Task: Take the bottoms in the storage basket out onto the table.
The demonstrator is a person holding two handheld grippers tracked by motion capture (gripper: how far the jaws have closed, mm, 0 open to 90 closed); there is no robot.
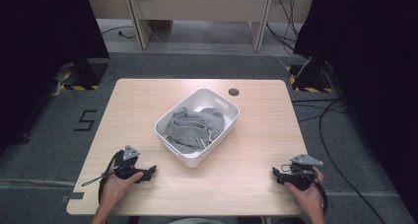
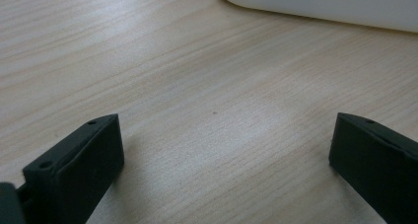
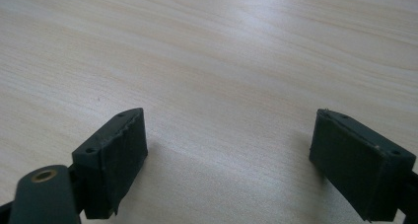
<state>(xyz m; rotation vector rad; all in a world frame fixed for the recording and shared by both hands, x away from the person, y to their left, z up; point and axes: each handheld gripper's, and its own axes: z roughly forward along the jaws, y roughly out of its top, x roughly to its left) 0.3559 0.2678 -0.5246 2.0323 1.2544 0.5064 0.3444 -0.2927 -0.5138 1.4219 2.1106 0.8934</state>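
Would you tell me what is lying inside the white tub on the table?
A crumpled grey cloth with a drawstring fills the white tub. Whatever lies beneath it, and the tub's floor, stays covered.

The left gripper (image 1: 148, 173) sits at about seven o'clock, low over the surface, jaws spread wide with nothing between them. The right gripper (image 1: 277, 173) rests at five o'clock, likewise gaping and empty, each cradled in a hand.

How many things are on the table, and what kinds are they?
White bin: 1
Grey cloth inside the bin: 1 bundle
Grippers, left gripper and right gripper, both open: 2
Total: 4
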